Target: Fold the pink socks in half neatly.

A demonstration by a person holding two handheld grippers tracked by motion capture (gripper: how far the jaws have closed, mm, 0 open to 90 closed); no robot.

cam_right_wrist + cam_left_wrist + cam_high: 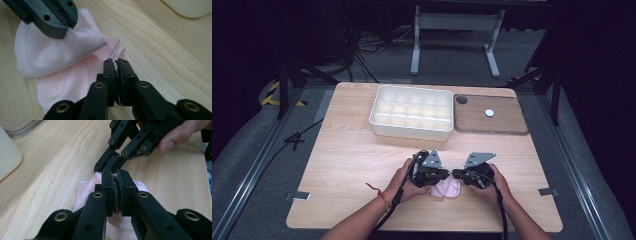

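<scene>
I hold two grippers over a pink sock lying on the wooden table near its front edge, at six o'clock from the white compartment tray. My left gripper has its jaws closed together above the sock; whether they pinch fabric I cannot tell. My right gripper has its jaws closed at the sock's edge, at three o'clock of the fabric; no cloth is visibly clamped. The two tips sit just beside each other.
</scene>
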